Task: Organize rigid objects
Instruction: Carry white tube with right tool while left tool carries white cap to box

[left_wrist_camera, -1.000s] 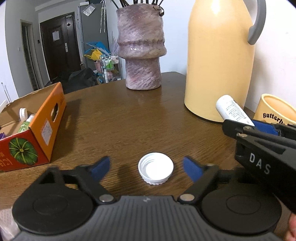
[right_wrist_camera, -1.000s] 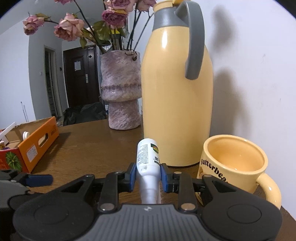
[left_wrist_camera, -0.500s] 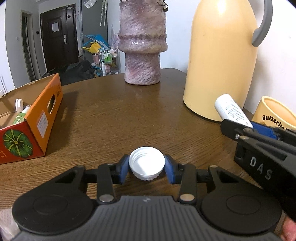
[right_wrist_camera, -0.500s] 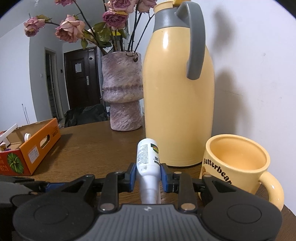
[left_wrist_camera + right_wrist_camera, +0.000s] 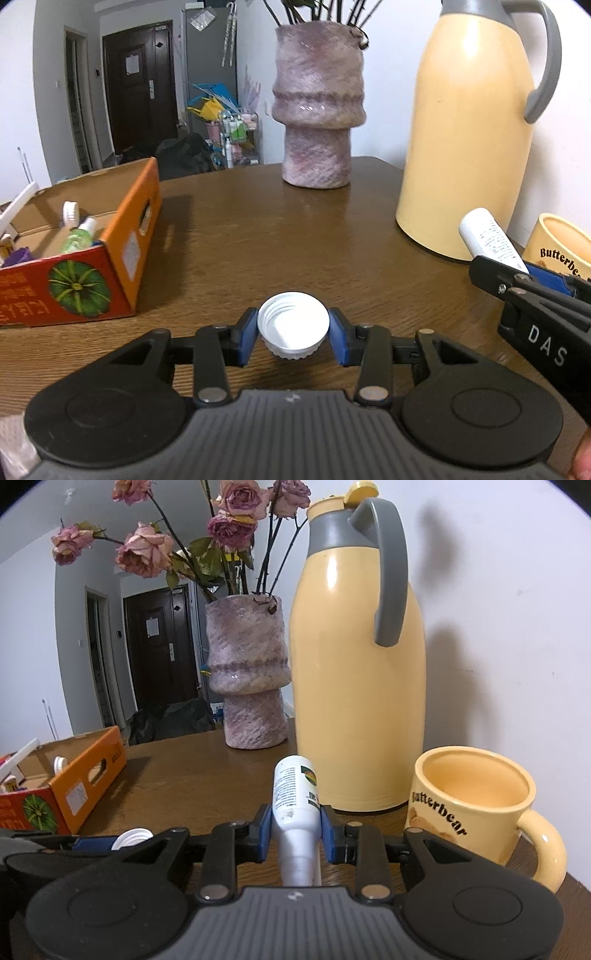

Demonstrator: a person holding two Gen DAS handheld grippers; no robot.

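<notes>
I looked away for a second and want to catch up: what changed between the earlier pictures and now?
The left gripper closed on the white cap, which lay free between open jaws, and now holds it just off the table. The right gripper kept its grip on the white bottle.

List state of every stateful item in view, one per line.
left gripper: shut on white cap, open side up
right gripper: shut on white bottle, uncapped
cardboard box: open, holds bottles
mug: upright, looks empty
thermos: upright, lidded
</notes>
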